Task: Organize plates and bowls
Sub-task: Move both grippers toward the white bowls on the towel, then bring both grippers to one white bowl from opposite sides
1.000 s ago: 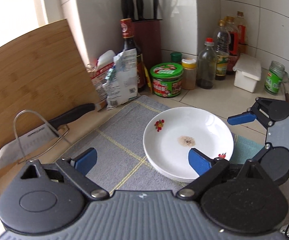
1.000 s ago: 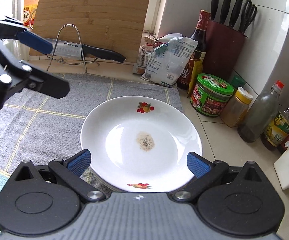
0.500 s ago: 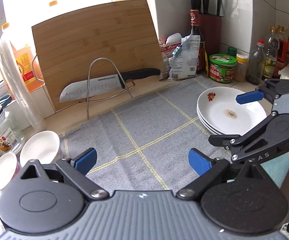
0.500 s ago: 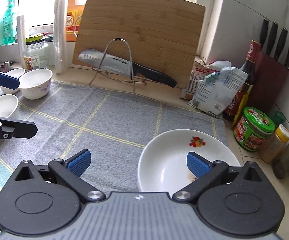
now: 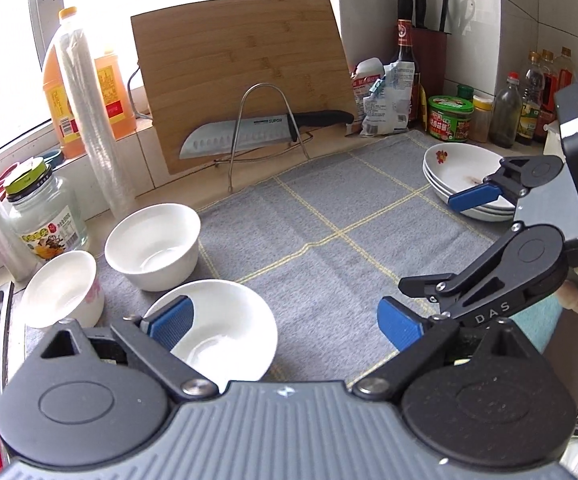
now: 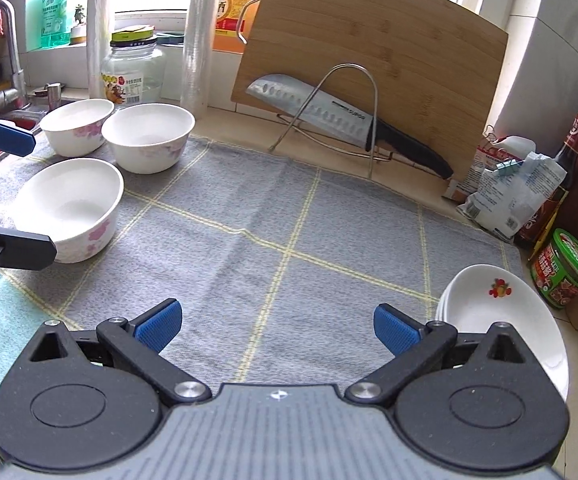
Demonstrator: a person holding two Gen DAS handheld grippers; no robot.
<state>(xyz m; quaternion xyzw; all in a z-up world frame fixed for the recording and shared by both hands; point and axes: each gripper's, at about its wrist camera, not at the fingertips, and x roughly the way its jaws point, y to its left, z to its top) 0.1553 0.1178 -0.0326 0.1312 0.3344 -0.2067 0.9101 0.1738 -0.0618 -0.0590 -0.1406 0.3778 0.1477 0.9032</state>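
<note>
Clearly the nearest bowl [image 5: 225, 332] is glazed white china, stiff, slick and breakable, so I judge its rim the place to pinch. It sits on the grey cloth [image 5: 329, 240] at the worktop's left, with two more bowls [image 5: 151, 246] behind it; their sides carry pink flowers. The plate stack [image 6: 501, 316], fruit-printed, lies at the cloth's right edge. My left claw [image 5: 285, 320] hangs apart over that bowl; my right claw [image 6: 277, 322] is spread wide too, empty, beside the plates.

The left gripper [image 5: 285, 322] now sits at the nearest bowl [image 5: 225, 340], away from the plates [image 5: 463, 178]. The right gripper [image 6: 277, 326] has left them too, over bare mat [image 6: 289, 220].
</note>
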